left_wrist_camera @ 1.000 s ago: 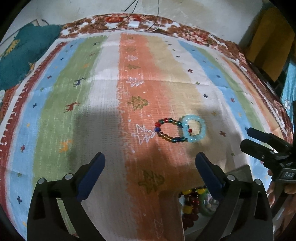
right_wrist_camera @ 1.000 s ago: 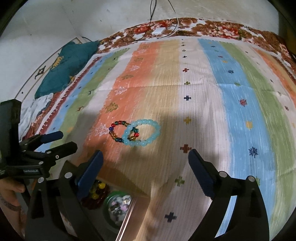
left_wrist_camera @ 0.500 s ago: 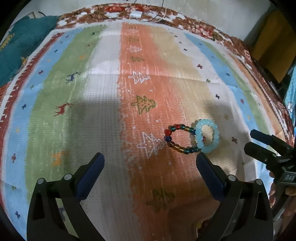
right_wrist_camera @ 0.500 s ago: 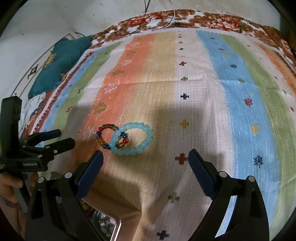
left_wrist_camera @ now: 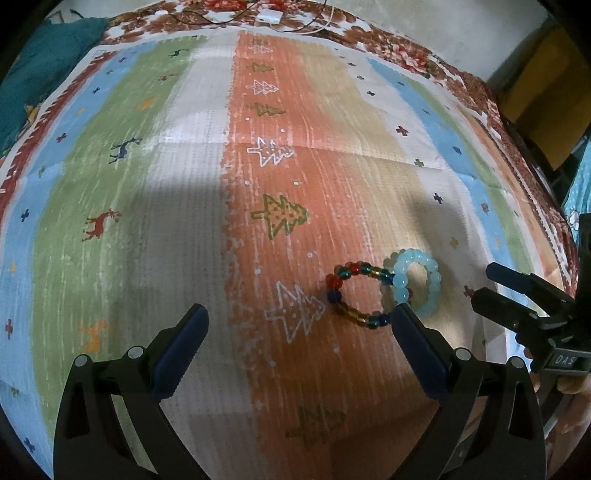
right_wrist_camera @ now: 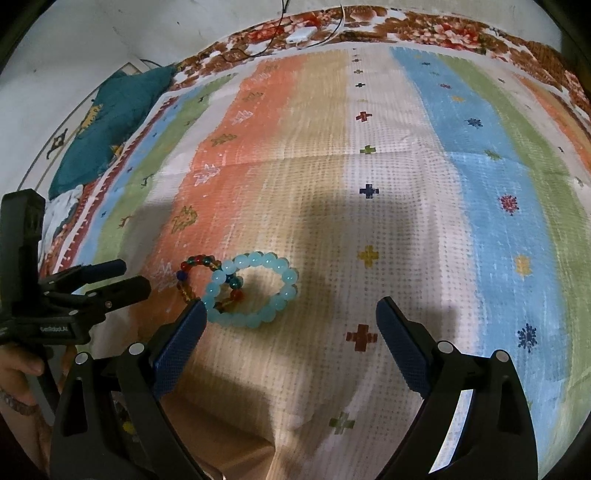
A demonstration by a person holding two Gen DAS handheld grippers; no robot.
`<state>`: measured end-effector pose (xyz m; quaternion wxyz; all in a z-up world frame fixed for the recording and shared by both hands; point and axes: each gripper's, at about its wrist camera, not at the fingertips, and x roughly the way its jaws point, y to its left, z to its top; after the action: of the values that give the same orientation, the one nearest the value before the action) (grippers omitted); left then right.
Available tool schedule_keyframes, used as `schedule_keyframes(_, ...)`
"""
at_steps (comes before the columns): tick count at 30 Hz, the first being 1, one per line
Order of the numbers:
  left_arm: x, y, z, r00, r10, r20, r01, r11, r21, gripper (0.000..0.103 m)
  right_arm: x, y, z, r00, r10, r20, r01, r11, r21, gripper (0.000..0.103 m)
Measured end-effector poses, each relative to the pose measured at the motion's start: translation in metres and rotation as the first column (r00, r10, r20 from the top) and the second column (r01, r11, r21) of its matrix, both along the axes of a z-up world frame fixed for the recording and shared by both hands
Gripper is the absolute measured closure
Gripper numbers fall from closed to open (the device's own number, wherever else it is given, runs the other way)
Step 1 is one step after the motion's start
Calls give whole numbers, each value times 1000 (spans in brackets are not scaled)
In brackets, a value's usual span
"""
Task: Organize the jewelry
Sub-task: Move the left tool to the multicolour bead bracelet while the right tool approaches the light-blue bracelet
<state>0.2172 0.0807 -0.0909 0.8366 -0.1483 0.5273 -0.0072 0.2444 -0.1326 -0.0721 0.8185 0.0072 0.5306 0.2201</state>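
Note:
Two bead bracelets lie overlapping on the striped cloth. The multicoloured bracelet (left_wrist_camera: 352, 293) is on the orange stripe, and the pale blue bracelet (left_wrist_camera: 417, 286) overlaps its right end. They also show in the right wrist view, multicoloured (right_wrist_camera: 192, 273) and pale blue (right_wrist_camera: 255, 288). My left gripper (left_wrist_camera: 299, 321) is open and empty just short of them, its right finger (left_wrist_camera: 417, 343) near the blue bracelet. My right gripper (right_wrist_camera: 290, 314) is open and empty, its left finger (right_wrist_camera: 181, 336) beside the blue bracelet.
The striped cloth (left_wrist_camera: 184, 184) covers the surface. A teal cloth (right_wrist_camera: 107, 118) lies at the far left. A white charger with cables (left_wrist_camera: 269, 16) lies at the far edge. A jewelry box edge shows at the bottom of the right wrist view (right_wrist_camera: 125, 424).
Both grippers have moved forward toward the bracelets. The box with bracelets has slipped out of the left wrist view and nearly out of the right wrist view. The bracelets have not moved.

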Motion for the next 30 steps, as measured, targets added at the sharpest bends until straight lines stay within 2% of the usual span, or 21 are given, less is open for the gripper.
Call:
schedule_keyframes(13,20,-6,-11,998,-58,1,58,998,4,9,17,5,-14,1000,-4,-18,3,1000,-29,9)
schedule_keyframes(22,29,-18,-14,993,-116,3,116,992,49,25,24,10,-22,1000,14,-22,-15,999,-50,9)
schedule_keyframes(27,32,-20,-16,992,-125,6,125,989,79,41,26,15,-26,999,38,-34,-40,998,-51,10)
schedule_keyframes(28,32,-21,-16,991,-133,5,132,987,94,43,26,16,-27,998,44,-35,-46,997,-55,16)
schedule_keyframes(30,33,-23,-16,990,-144,0,143,983,115,47,26,19,-28,998,49,-27,-51,996,-76,20)
